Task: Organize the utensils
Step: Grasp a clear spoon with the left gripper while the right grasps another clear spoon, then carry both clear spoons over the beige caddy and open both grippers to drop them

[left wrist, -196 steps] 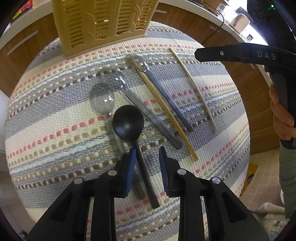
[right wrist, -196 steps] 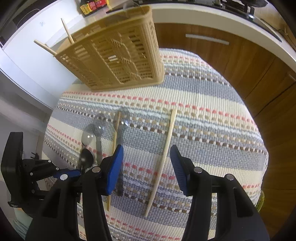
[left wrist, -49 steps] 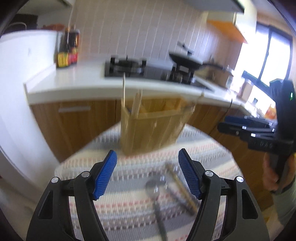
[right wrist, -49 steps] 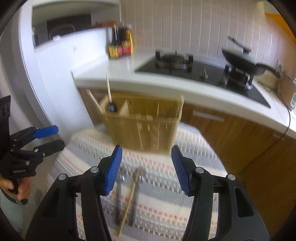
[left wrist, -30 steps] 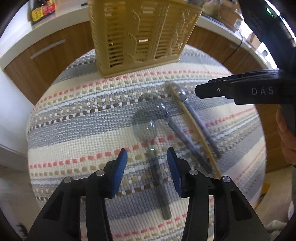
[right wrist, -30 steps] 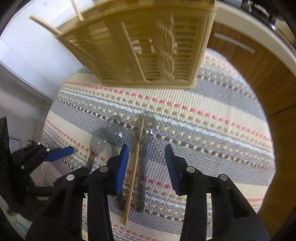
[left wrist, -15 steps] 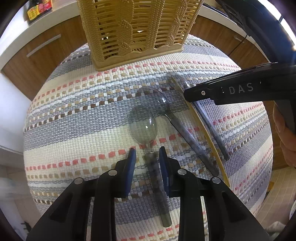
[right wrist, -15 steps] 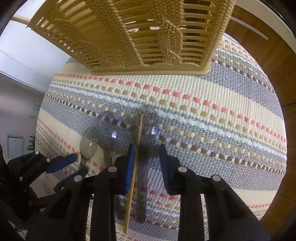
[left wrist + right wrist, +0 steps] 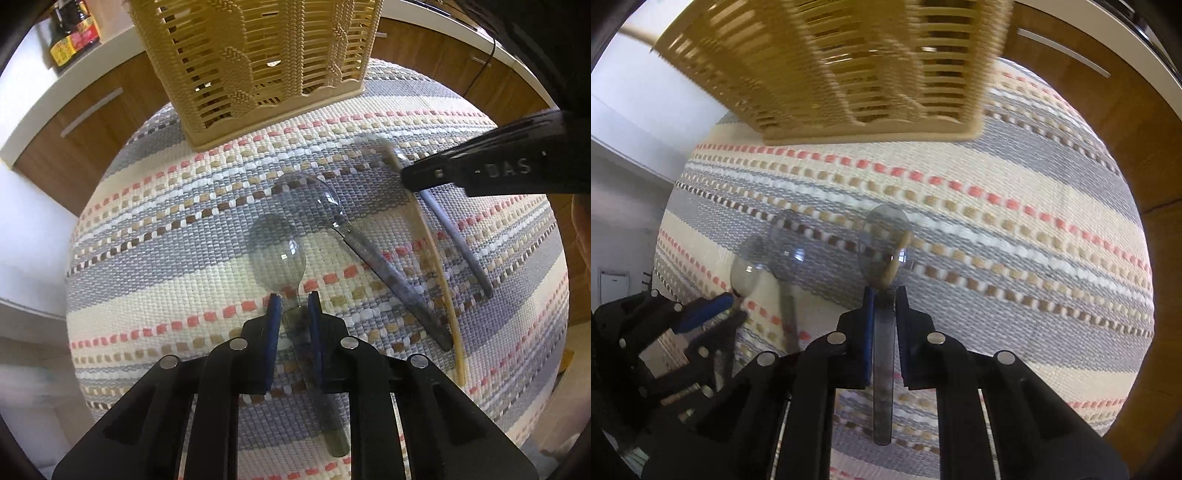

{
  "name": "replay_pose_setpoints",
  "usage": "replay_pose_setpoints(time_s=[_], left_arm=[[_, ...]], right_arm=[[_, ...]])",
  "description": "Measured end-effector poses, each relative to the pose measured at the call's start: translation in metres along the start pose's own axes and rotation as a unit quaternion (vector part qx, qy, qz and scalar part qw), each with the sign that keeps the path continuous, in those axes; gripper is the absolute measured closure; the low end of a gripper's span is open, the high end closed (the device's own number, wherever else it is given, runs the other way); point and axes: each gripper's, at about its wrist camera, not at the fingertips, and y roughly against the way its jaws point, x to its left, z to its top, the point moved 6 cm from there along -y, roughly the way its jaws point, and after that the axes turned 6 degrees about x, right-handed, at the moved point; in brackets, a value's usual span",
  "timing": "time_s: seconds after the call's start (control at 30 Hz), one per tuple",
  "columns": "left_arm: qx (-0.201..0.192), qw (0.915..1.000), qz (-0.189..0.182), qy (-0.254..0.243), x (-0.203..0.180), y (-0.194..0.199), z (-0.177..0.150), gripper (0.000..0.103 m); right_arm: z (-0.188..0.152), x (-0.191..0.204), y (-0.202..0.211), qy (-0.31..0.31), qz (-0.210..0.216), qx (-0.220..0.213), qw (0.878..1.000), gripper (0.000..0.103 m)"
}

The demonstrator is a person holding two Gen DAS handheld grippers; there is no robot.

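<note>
Both grippers (image 9: 291,312) (image 9: 884,306) closed since 0.5 s ago, each clamping 1 clear spoon (image 9: 280,254) (image 9: 884,243), bowls toward basket (image 9: 258,62).

A round table is covered with a woven cloth (image 9: 155,258) that has grey, cream, pink and brown stripes. A tan slatted basket (image 9: 255,62) stands on the cloth at the top middle of the left wrist view.

Three see-through grey spoons lie on the cloth. The first spoon (image 9: 280,254) is in the middle of the frame. The second spoon (image 9: 369,251) lies just to its right, slanting down to the right. The third spoon (image 9: 454,240) lies further right. A thin wooden chopstick (image 9: 439,269) lies between the second and third spoons.
</note>
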Motion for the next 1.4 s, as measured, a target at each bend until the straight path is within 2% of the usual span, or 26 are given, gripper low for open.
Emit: replay_pose_setpoints(time_s=[0.17,0.3,0.5,0.6,0.67,0.73,0.77,0.9,0.97,1.0,1.07,1.17,1.4], left_arm=[[-0.002,0.9998,-0.018,0.012,0.009,-0.003,0.001,0.092],[-0.009,0.9997,-0.003,0.023,0.018,0.001,-0.001,0.092],[-0.012,0.9992,-0.006,0.038,0.029,0.002,0.004,0.092],[-0.001,0.9989,-0.022,0.042,0.036,-0.002,0.005,0.091],[0.0,0.9983,-0.037,0.046,0.045,-0.004,0.005,0.09],[0.007,0.9973,-0.055,0.049,0.048,-0.004,0.006,0.082],[0.01,0.9971,-0.059,0.048,0.05,-0.005,0.007,0.082],[0.017,0.9987,-0.035,0.031,0.047,-0.011,0.016,0.082],[0.019,0.9995,-0.011,0.025,0.04,-0.011,0.016,0.093],[0.018,0.9996,-0.004,0.02,0.039,-0.011,0.017,0.093],[0.01,0.9998,0.008,0.014,0.034,-0.009,0.018,0.093],[-0.011,0.9996,-0.002,0.025,0.033,0.0,0.016,0.093],[-0.128,0.99,-0.04,0.044,0.042,0.066,0.02,0.093]], right_arm=[[-0.009,-0.013,0.006,-0.006,0.003,-0.005,1.0,0.094],[-0.013,-0.027,0.015,-0.005,-0.008,-0.012,1.0,0.094],[-0.021,-0.04,0.014,-0.004,-0.009,0.0,1.0,0.094],[-0.021,-0.038,0.01,0.001,-0.012,0.006,1.0,0.093],[-0.022,-0.033,0.007,0.005,-0.012,0.013,1.0,0.087],[-0.022,-0.022,0.002,0.011,-0.005,0.021,1.0,0.074],[-0.023,-0.02,0.001,0.015,-0.006,0.024,1.0,0.074],[-0.023,-0.009,-0.004,0.03,-0.035,0.022,0.999,0.074],[-0.022,-0.007,-0.006,0.027,-0.046,0.02,0.998,0.083],[-0.022,-0.006,-0.007,0.027,-0.053,0.018,0.998,0.093],[-0.021,-0.003,-0.008,0.024,-0.042,0.014,0.999,0.093],[-0.024,-0.009,-0.004,0.021,-0.035,0.003,0.999,0.093],[-0.037,-0.018,0.05,0.043,0.015,-0.074,0.996,0.093]])
